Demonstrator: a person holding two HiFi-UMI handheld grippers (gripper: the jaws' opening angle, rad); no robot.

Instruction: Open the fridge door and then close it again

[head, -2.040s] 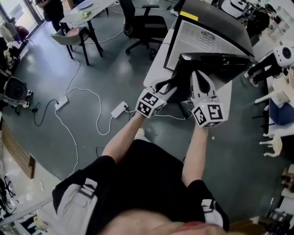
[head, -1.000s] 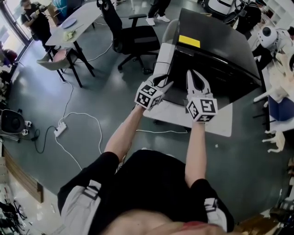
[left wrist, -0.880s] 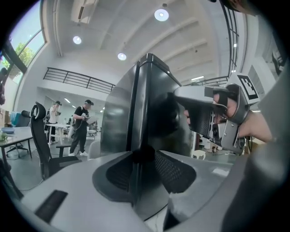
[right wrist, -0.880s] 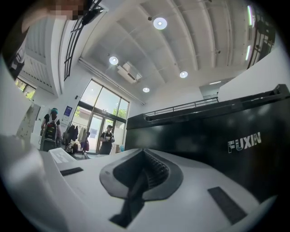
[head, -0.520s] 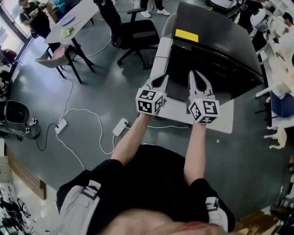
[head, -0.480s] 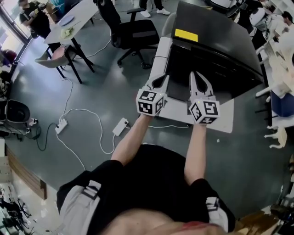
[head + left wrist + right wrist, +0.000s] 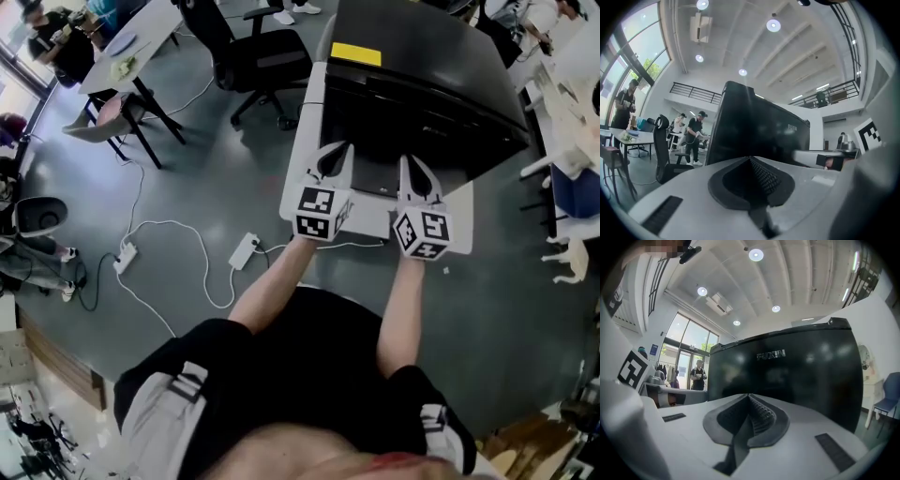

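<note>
A black fridge point(image 7: 422, 84) with a yellow sticker point(image 7: 356, 53) on top stands on a pale platform point(image 7: 370, 220) just ahead of me, and its door looks closed. My left gripper point(image 7: 330, 150) is held level in front of the fridge's left part, shut with nothing in it. My right gripper point(image 7: 418, 161) is beside it, also shut and empty, apart from the door. In the left gripper view the meeting pads point(image 7: 751, 159) point past the fridge point(image 7: 759, 131). In the right gripper view the closed tips point(image 7: 749, 396) face the lettered black door point(image 7: 787, 376).
A black office chair point(image 7: 253, 56) stands left of the fridge. A table point(image 7: 131, 37) with a seat is further left. A power strip point(image 7: 242, 251) and white cables lie on the grey floor. People point(image 7: 696, 136) stand in the background.
The left gripper's jaws have gone from open to shut. Both grippers have drawn back a little from the fridge front, the right one lower than before.
</note>
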